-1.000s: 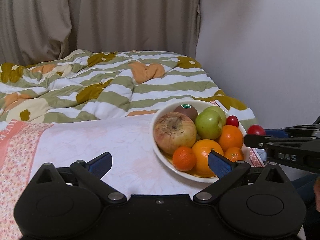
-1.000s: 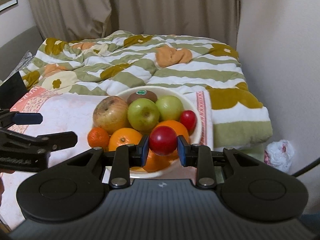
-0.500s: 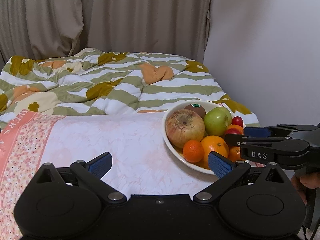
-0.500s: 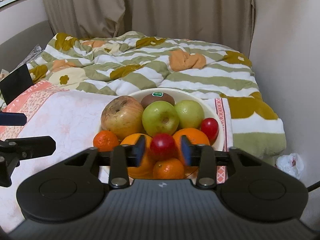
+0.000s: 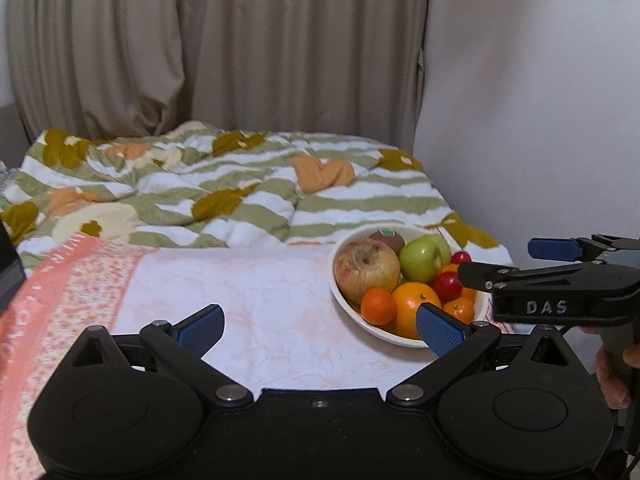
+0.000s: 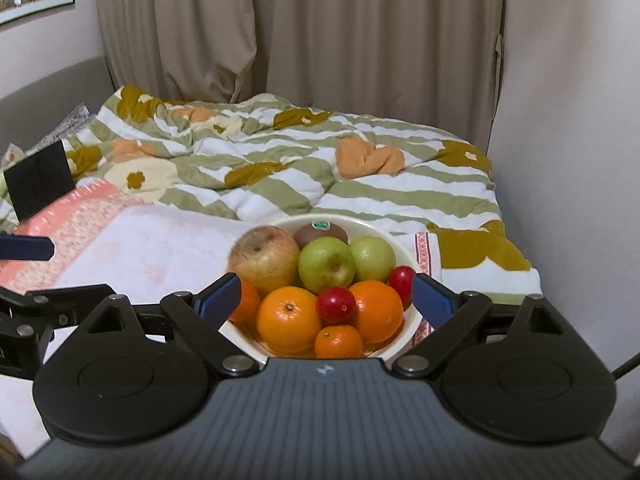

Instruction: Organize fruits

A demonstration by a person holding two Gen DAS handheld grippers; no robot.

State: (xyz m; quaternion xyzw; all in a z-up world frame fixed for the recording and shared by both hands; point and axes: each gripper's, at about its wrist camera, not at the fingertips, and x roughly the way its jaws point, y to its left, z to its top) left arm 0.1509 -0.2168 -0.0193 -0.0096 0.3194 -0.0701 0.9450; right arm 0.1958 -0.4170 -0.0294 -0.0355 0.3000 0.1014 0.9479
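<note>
Scanning from the left: a black box point(image 6: 38, 184) stands at the far edge of the bed, then the pink patterned cloth point(image 5: 248, 300) lies flat over the surface, bare of fruit as far as I can see. My left gripper point(image 5: 318, 330) hovers over that bare cloth with its jaws spread wide and nothing between them; I judge it is parked there to stay out of the way. Behind it is the rumpled striped blanket point(image 5: 240, 192).

Right of centre sits the white bowl point(image 5: 340, 300), on the cloth near its right edge. All the fruit is piled in it: a big blotchy apple point(image 6: 264, 258) at the left, a kiwi point(image 6: 320, 232) with a green sticker at the back, two green apples point(image 6: 326, 264), two large oranges point(image 6: 290, 318), small tangerines point(image 6: 338, 340) low at the front and left. A small red fruit point(image 6: 335, 303) rests in the dip between the two oranges, which I think keeps it from rolling; another red one point(image 6: 402, 278) sits by the right rim.

My right gripper point(image 6: 326, 302) is just in front of the bowl, jaws wide apart and holding nothing, flanking the pile without touching it.

Nothing loose remains visible outside the bowl, so I judge the sorting is about done.
</note>
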